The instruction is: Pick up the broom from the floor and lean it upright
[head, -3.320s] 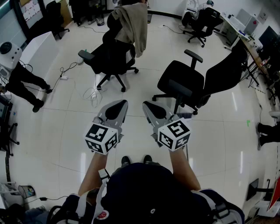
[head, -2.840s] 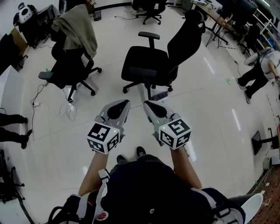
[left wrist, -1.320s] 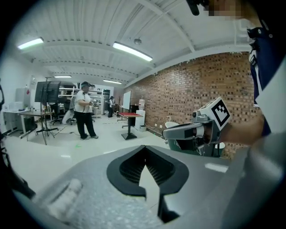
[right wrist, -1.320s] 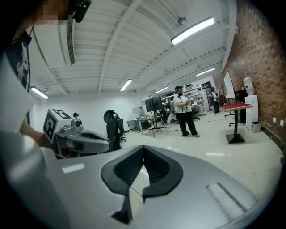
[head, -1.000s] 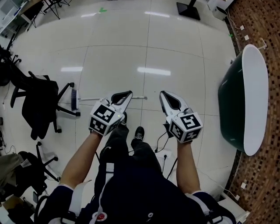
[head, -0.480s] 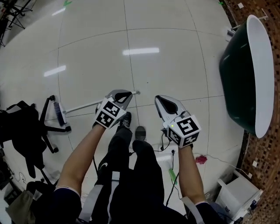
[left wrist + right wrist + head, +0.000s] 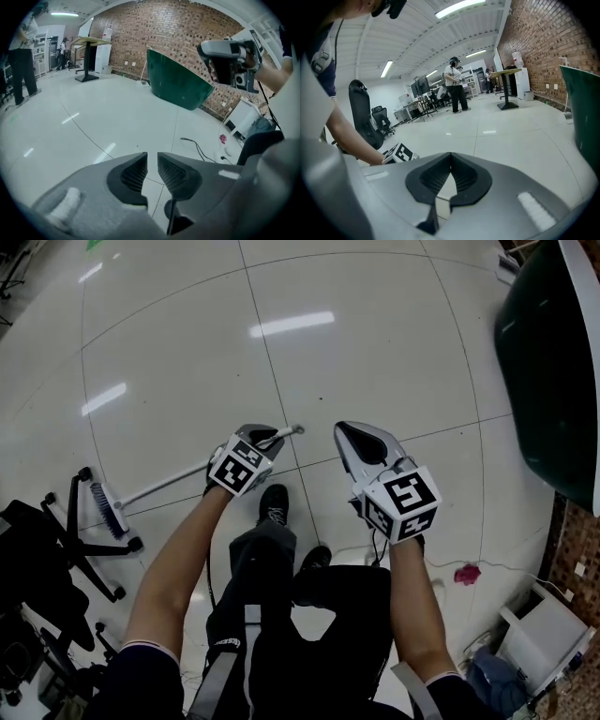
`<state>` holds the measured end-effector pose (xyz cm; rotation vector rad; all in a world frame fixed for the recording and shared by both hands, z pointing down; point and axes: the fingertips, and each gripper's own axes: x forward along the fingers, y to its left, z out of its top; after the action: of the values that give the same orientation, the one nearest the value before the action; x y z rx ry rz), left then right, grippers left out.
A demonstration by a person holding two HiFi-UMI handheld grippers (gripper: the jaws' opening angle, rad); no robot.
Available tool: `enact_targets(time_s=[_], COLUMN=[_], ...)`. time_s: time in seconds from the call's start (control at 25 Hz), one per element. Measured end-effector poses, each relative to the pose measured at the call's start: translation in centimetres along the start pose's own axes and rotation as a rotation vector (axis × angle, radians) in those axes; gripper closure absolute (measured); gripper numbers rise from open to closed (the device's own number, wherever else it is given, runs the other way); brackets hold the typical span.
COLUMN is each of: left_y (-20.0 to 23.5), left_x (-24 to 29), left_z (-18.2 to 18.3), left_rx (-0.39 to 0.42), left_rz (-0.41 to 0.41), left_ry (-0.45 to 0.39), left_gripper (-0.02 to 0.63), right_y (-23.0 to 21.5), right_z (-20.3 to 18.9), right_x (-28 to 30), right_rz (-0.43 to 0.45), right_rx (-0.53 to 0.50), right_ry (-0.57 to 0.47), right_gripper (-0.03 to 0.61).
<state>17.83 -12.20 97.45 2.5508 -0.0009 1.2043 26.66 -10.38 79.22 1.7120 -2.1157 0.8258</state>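
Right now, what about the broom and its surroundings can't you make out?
Broom: in the head view, part of its handle is hidden behind the left gripper, whose jaws are opening with nothing between them.
Green tub: head view, cut off by the right edge.

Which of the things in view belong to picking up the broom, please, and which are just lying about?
Belongs to the job:
broom flat on the floor; left gripper, jaws opening with nothing between them; right gripper, jaws together.

Just lying about:
office chair; green tub; pink object; white box.
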Motion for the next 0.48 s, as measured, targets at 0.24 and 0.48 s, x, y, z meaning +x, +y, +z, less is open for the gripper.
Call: enact_targets(time_s=[0.24,0.48], left_y=[2.9,5.1], left_x=[9.9,16.2], left_z=[-6.7,-12.2], left_rx=[0.050,0.085], left_rz=[-0.007,0.003], left_ry=[0.051,0.110], left_gripper=[0.499,0.448], right_y=[-4.1,-5.5], right_z=[-7.1,-11.5], right_x=[5.0,8.9], right_rz=[-0.051,-0.057], right_rx=[0.062,0.091], right_ry=[-0.033,-0.065], right_gripper=[0.572,0.572])
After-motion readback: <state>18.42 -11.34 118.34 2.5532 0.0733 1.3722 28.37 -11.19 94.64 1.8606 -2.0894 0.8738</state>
